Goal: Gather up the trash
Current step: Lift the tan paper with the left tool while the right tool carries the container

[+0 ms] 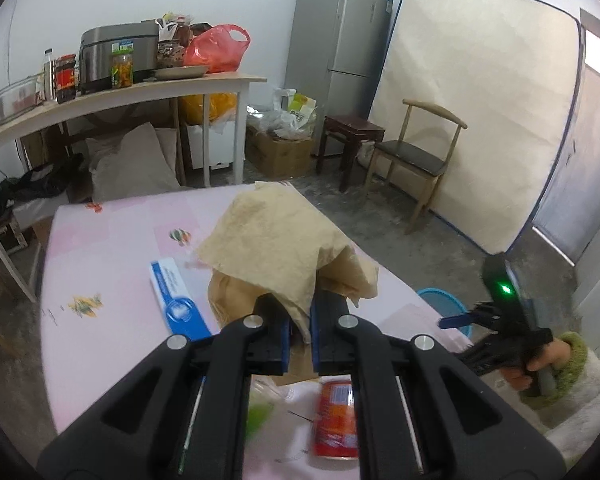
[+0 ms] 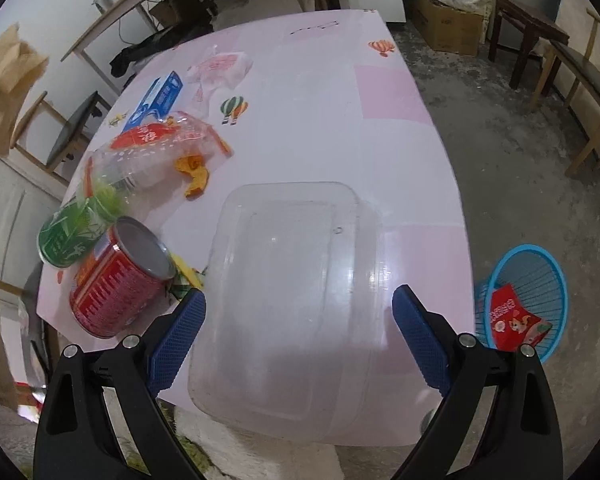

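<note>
Brown paper [image 1: 276, 248] clamped aloft in left gripper [image 1: 299, 336]; right gripper [image 2: 300, 340] agape around clear box [image 2: 292, 300].

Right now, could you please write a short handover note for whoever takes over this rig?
Left gripper: shut on the brown paper bag, lifted off the table.
Right gripper: open around the clear plastic container, not gripping.
Done: red snack packet in the blue basket.
Left: bag, container, red can, green can, blue box, wrappers.
</note>
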